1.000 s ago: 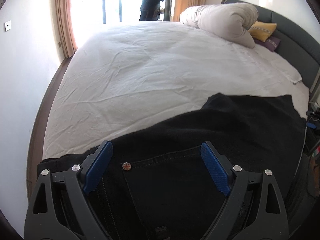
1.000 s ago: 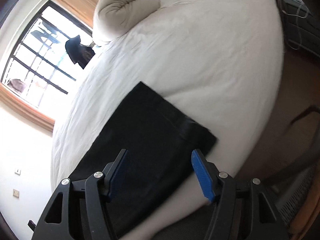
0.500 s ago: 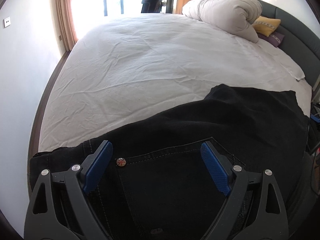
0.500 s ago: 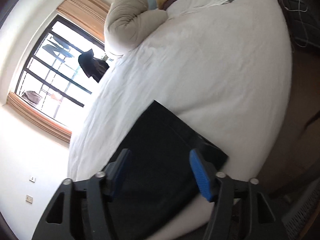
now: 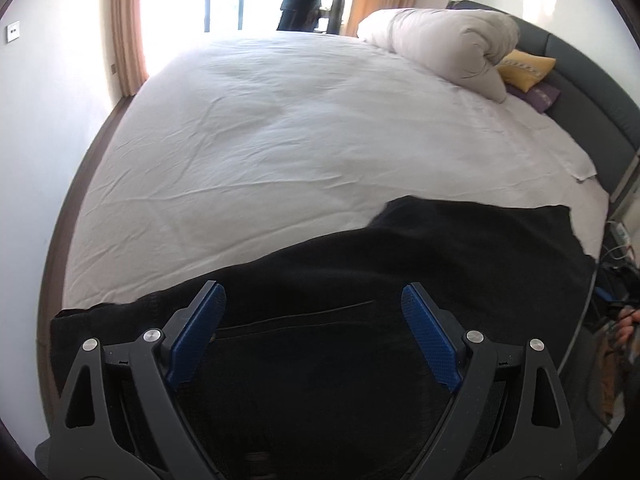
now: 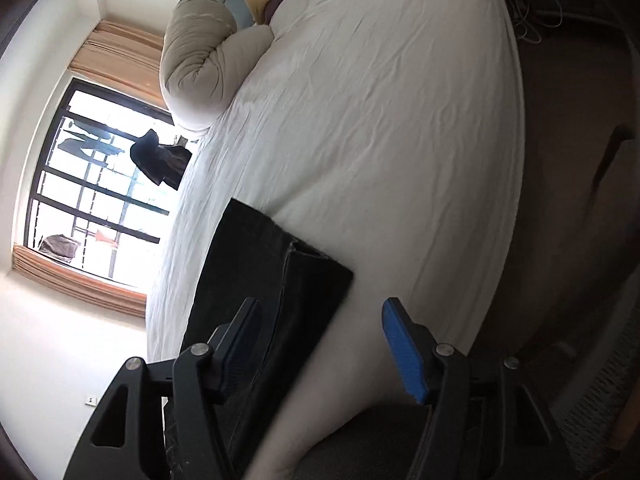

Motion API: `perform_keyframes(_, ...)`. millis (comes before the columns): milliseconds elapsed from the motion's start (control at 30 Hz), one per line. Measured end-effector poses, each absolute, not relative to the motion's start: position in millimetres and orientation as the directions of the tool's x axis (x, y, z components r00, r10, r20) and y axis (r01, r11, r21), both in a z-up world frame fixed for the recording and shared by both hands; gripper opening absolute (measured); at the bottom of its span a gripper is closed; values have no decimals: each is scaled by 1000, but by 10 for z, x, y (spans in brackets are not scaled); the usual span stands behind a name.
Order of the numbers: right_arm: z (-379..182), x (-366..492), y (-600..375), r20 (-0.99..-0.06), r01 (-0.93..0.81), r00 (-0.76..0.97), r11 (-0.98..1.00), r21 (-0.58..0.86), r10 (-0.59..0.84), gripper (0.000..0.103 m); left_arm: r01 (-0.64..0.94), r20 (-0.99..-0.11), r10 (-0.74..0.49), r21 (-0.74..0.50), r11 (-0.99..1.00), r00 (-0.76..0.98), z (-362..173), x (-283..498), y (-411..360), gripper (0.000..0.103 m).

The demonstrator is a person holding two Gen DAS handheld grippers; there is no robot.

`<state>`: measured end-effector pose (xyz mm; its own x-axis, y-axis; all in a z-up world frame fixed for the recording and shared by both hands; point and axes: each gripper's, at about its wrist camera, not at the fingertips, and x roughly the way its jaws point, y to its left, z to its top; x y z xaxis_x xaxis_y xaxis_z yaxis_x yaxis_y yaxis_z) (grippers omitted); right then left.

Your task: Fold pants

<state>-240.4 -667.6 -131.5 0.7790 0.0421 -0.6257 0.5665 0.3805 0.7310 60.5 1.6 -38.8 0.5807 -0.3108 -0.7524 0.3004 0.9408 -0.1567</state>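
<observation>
Both claws released, nothing between the pads on either side.

Left gripper (image 5: 314, 300): I have it over the pants (image 5: 420, 264), jaws spread wide, blue pads (image 5: 426, 340) on either side of a stitched seam line in the black denim. I can't tell if the tips touch the cloth.

Pants lie flat on the bed (image 5: 300, 120), along its near edge, stretched sideways across the left view. One end reaches the bed's left corner; the other end stops just short of the right edge of the mattress. Far edge of the fabric has a step in it, right part sitting deeper onto the sheet.

Right gripper (image 6: 320, 320): I'm looking at it rolled hard to one side, view is tilted. Jaws wide apart. It sits at the hem end of the pants (image 6: 256, 272); one dark pad (image 6: 240, 344) is over the black fabric, the blue one is past the hem, over the white side of the bed (image 6: 380, 120).

Rolled duvet (image 5: 444, 44) sits at the headboard end of the bed, yellow pillow (image 5: 524, 70) just beside it. Window (image 6: 92, 184) beyond the far side of the bed.
</observation>
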Motion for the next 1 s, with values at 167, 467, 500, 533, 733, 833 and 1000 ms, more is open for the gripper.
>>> perform_keyframes(167, -1513, -2173, -6671, -610, 563, 788, 311, 766, 77, 66, 368, -759, -378, -196, 909, 530, -376, 497, -298, 90)
perform_keyframes(467, -1524, -2118, -6688, -556, 520, 825, 247, 818, 104, 65, 438, -768, -437, -228, 870, 468, -434, 358, -573, 90)
perform_keyframes(500, -1528, -2107, -6682, -543, 509, 832, 235, 828, 112, 63, 441, -767, -439, -227, 868, 468, -423, 350, -583, 90)
perform_keyframes(533, -1528, -2088, -6674, -534, 501, 837, 227, 835, 119, 60, 445, -766, -441, -227, 866, 468, -414, 344, -591, 90)
perform_keyframes(733, -1558, -2011, -6683, -511, 481, 850, 202, 853, 132, 50, 447, -763, -457, -247, 860, 457, -418, 339, -606, 90)
perform_keyframes(833, -1631, -2011, -6729, -491, 472, 860, 151, 869, 139, 36, 444, -766, -457, -251, 860, 453, -438, 340, -588, 90)
perform_keyframes(1000, -1740, -2098, -6767, -435, 427, 891, 86, 900, 131, 31, 439, -771, -457, -257, 861, 444, -461, 352, -577, 90)
